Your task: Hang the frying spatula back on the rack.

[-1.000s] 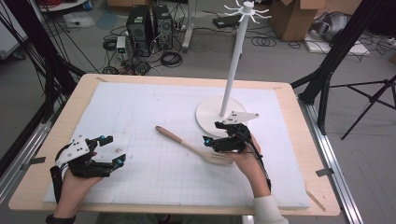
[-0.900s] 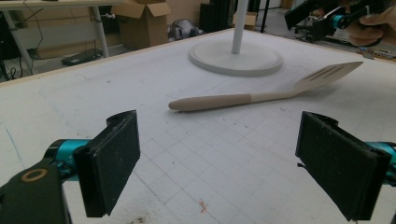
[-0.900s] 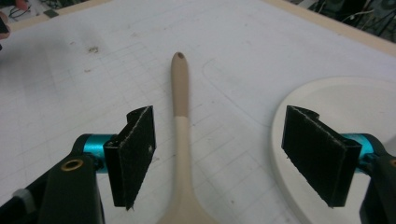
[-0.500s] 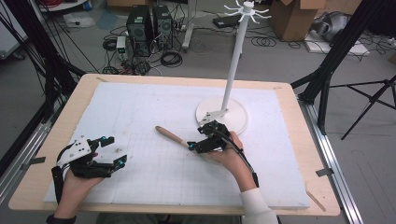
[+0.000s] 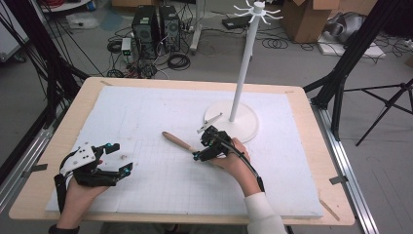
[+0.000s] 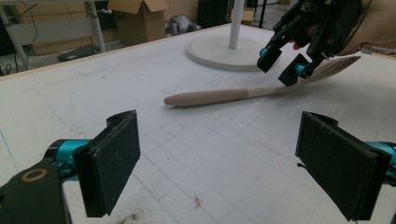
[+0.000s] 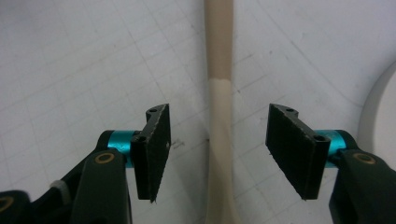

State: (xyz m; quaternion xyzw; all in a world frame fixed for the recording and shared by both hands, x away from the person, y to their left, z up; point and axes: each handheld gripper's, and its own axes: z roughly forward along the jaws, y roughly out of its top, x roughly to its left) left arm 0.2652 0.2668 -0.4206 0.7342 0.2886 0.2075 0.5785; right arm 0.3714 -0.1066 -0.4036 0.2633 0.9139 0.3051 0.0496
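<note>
My right jaws straddle the wooden spatula [image 7: 219, 116] lying on the bench.

The spatula lies flat on the white gridded mat [image 5: 160, 185], near the middle of the bench, its darker handle end pointing far-left; its paler blade is hidden under my right gripper [image 5: 203, 147] from above and cut off at the bottom of the right gripper view. My right jaws have just been closing, with the neck of the spatula between them and a gap on each side, so neither pad presses it. The white stand [image 5: 234, 119] is just to its far right. My left gripper [image 5: 116, 160] rests near-left, jaws wide apart with nothing between them.
</note>
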